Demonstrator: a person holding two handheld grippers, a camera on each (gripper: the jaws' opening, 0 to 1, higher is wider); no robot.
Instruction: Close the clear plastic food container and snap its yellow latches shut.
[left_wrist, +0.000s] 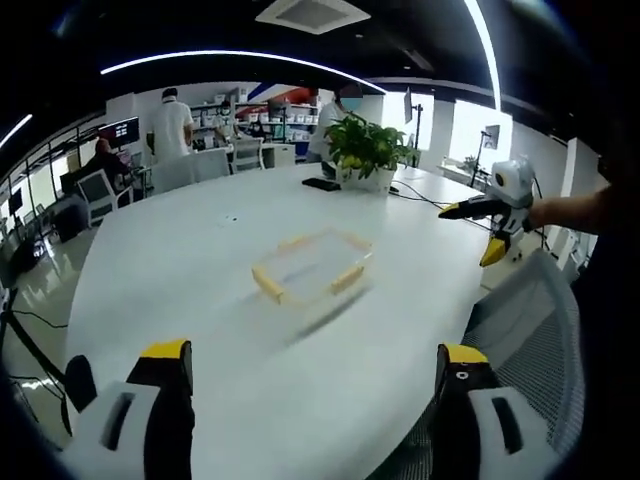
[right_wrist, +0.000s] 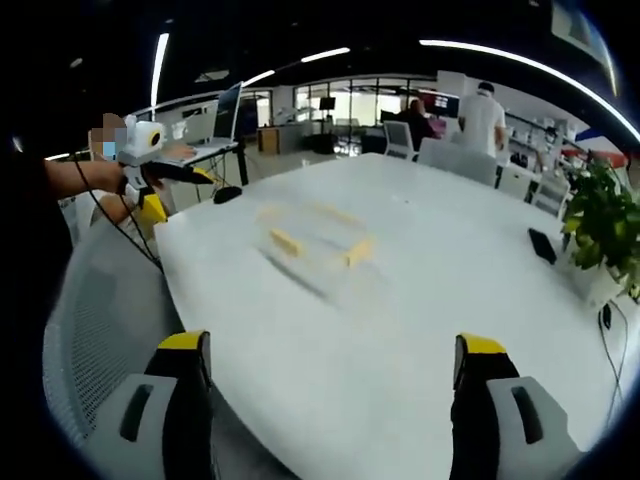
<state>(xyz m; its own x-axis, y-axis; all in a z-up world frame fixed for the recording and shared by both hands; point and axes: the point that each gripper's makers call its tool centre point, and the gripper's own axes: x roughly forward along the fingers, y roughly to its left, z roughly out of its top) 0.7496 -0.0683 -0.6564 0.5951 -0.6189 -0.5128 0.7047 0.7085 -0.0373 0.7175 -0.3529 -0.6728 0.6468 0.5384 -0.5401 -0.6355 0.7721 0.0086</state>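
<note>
Clear plastic, edged with yellow latches (left_wrist: 267, 284), makes up the food container (left_wrist: 312, 264), which sits flat on the white table (left_wrist: 200, 250) near the middle of the left gripper view. It is blurred in both views, so whether its lid is seated or its latches are snapped cannot be told. In the right gripper view the container (right_wrist: 315, 236) lies a little toward 11 o'clock of centre, its latches (right_wrist: 287, 242) showing as short yellow bars on the near sides.

Nothing touches the container. The left gripper (left_wrist: 315, 365) hangs above the table's near edge at 6 o'clock in its own view, jaws spread wide with only bare table between the yellow tips, gripping nothing. The right gripper (right_wrist: 335, 350) stands likewise in its own view, jaws wide apart and empty. Each gripper also shows in the other's view (held out in a hand over the chairs): the right gripper (left_wrist: 492, 228) at 3 o'clock in the left gripper view, the left gripper (right_wrist: 175, 185) at 10 o'clock in the right gripper view, both well apart from the container.

A grey mesh chair (left_wrist: 530, 330) stands at the table's edge. Farther off, a potted plant (left_wrist: 368, 152) and a dark phone (left_wrist: 321, 184) rest on the table, and people (left_wrist: 172, 125) stand among desks beyond.
</note>
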